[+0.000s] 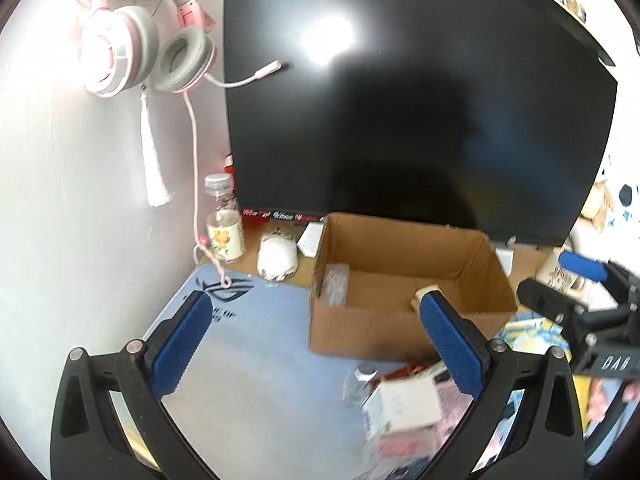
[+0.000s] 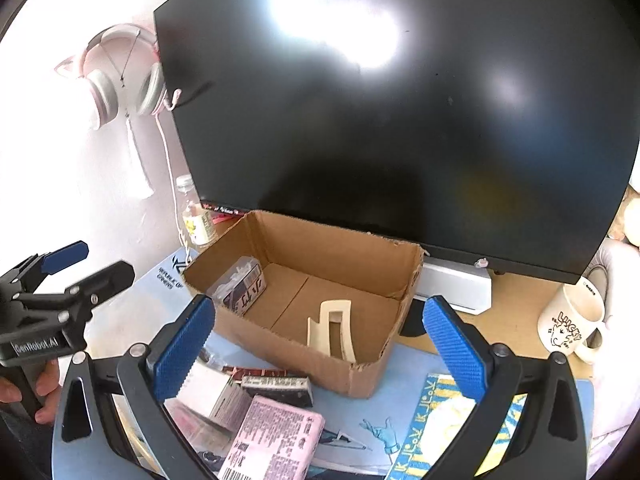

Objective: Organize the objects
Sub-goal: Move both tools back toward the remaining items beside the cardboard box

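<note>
An open cardboard box (image 1: 360, 332) (image 2: 280, 350) stands on the blue desk mat under the monitor. Inside it lie a clear plastic packet (image 2: 240, 288) (image 1: 336, 284) at the left and a cream hair clip (image 2: 332, 332) (image 1: 426, 292) at the right. My left gripper (image 1: 316, 344) (image 2: 92, 266) hangs open and empty to the left of the box. Open and empty too, my right gripper (image 2: 318, 340) (image 1: 560, 280) is held in front of the box. A pink packet (image 2: 276, 440), a white carton (image 2: 216, 396) (image 1: 404, 404) and a black item (image 2: 276, 386) lie before the box.
A large dark monitor (image 2: 400, 140) rises right behind the box. Against the left wall stand a small bottle (image 1: 224, 224) and a white object (image 1: 278, 258), under pink headphones (image 1: 132, 40). A white mug (image 2: 572, 328) and a yellow-blue packet (image 2: 440, 420) lie to the right.
</note>
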The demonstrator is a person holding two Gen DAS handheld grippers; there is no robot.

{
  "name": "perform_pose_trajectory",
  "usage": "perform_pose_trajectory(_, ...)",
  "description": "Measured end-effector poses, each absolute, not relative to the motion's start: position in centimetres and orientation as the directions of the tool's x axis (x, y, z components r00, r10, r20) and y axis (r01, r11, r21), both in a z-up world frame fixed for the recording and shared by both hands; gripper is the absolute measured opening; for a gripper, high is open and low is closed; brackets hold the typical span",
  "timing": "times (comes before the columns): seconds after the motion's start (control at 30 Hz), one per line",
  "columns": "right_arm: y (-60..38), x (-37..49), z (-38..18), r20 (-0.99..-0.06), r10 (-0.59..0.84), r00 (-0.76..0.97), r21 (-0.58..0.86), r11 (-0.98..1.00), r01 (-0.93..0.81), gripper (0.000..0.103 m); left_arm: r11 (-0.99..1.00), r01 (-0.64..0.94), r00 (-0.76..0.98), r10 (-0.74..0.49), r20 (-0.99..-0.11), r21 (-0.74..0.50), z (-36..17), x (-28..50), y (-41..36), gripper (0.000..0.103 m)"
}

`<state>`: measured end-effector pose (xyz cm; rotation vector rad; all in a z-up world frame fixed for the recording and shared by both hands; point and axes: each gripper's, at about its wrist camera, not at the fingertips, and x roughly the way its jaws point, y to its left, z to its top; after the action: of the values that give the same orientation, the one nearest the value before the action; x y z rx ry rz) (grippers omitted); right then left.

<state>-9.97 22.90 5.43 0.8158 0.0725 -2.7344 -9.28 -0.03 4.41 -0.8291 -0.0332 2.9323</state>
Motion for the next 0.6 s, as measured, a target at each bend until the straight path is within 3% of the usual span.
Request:
perform_pose_trajectory(0.43, 21.6, -6.9, 2.8, -0.542, -0.228, -0.809, -0.010, -0.961, 0.277, 0.103, -0.995, -0.090, -0.843, 0.100, -0.529, -0.044, 2.0, -6.9, -1.2, 0.103)
perform_pose_trajectory(0.6, 21.0, -6.5, 0.4, -0.595, -0.242, -0.767, -0.002, -0.953, 0.303, 0.103, -0.988, -0.114, -0.832, 0.150, -0.534, -0.100, 0.9, -6.5, -1.1, 0.103)
